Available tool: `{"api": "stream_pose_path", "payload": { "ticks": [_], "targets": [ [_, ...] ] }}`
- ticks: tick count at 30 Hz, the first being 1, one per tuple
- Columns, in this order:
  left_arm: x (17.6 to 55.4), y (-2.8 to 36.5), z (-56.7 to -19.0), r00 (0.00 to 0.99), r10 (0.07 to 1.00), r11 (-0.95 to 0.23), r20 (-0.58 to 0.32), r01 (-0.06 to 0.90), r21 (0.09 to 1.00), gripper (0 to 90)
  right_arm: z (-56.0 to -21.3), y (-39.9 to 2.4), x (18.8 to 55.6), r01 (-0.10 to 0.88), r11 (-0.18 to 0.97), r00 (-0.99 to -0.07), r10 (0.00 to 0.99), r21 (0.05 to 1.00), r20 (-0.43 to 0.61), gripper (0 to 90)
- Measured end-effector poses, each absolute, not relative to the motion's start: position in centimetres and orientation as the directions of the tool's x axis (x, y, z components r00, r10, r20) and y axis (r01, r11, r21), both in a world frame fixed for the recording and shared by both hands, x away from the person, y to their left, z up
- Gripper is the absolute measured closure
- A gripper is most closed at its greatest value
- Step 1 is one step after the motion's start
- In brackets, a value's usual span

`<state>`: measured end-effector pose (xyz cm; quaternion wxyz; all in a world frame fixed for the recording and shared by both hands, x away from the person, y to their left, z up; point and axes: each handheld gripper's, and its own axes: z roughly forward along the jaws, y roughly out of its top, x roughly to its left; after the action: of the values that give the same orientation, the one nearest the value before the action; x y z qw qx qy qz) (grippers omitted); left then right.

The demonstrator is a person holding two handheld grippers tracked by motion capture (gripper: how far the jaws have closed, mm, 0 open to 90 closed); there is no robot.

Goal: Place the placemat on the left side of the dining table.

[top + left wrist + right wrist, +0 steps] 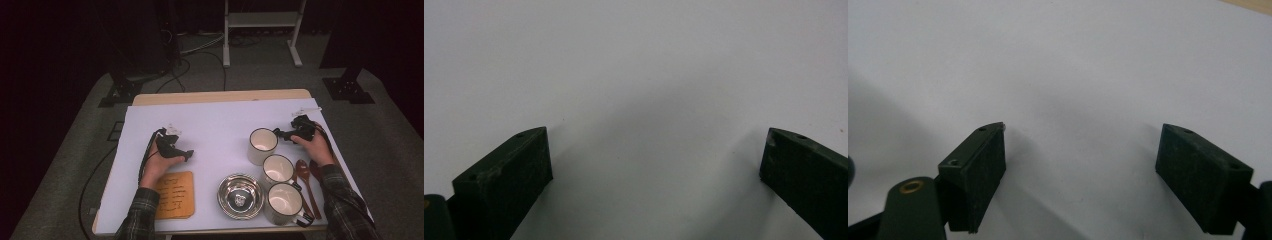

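On the white sheet (215, 125) my left gripper (186, 154) rests in the person's left hand, just above a wooden board (174, 196). Its jaws stand open and empty over bare white surface in the left gripper view (656, 137). My right gripper (280, 134) lies at the right, pointing left, close beside the farthest white mug (262, 145). In the right gripper view (1083, 129) its jaws are wide apart with nothing but white sheet between them.
Two more white mugs (278, 169) (285, 202) stand in a row toward the front right. A steel bowl (240, 196) sits left of them, and two dark wooden spoons (303, 176) lie to their right. Cables trail off the table's left side.
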<state>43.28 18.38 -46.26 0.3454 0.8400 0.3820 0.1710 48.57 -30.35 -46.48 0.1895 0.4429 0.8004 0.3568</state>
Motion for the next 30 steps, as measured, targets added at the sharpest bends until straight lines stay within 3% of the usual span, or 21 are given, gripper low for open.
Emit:
{"api": "stream_pose_path", "payload": {
  "ticks": [12,15,16,17,30],
  "targets": [
    [43.1,18.3,-46.0,0.641,0.767,-0.466,0.021,0.534,0.705,1.9,-46.5,-30.4,48.6,0.575,0.353,-0.537,0.843,0.738,0.016,18.3],
    [42.9,18.3,-45.7,0.642,0.766,-0.466,0.018,0.536,0.704,14.9,-46.5,-30.4,48.6,0.575,0.353,-0.537,0.843,0.738,0.015,18.4],
    [42.8,18.5,-45.4,0.642,0.767,-0.464,0.019,0.533,0.708,14.9,-46.5,-30.4,48.6,0.575,0.352,-0.536,0.844,0.738,0.015,18.4],
    [42.8,18.6,-45.3,0.638,0.77,-0.46,0.018,0.536,0.708,25.5,-46.5,-30.4,48.6,0.575,0.353,-0.536,0.844,0.738,0.013,18.4],
    [42.4,18.8,-44.2,0.66,0.751,-0.46,-0.014,0.538,0.707,60.0,-46.5,-30.4,48.6,0.575,0.353,-0.537,0.844,0.738,0.014,18.4]
  ]
}}
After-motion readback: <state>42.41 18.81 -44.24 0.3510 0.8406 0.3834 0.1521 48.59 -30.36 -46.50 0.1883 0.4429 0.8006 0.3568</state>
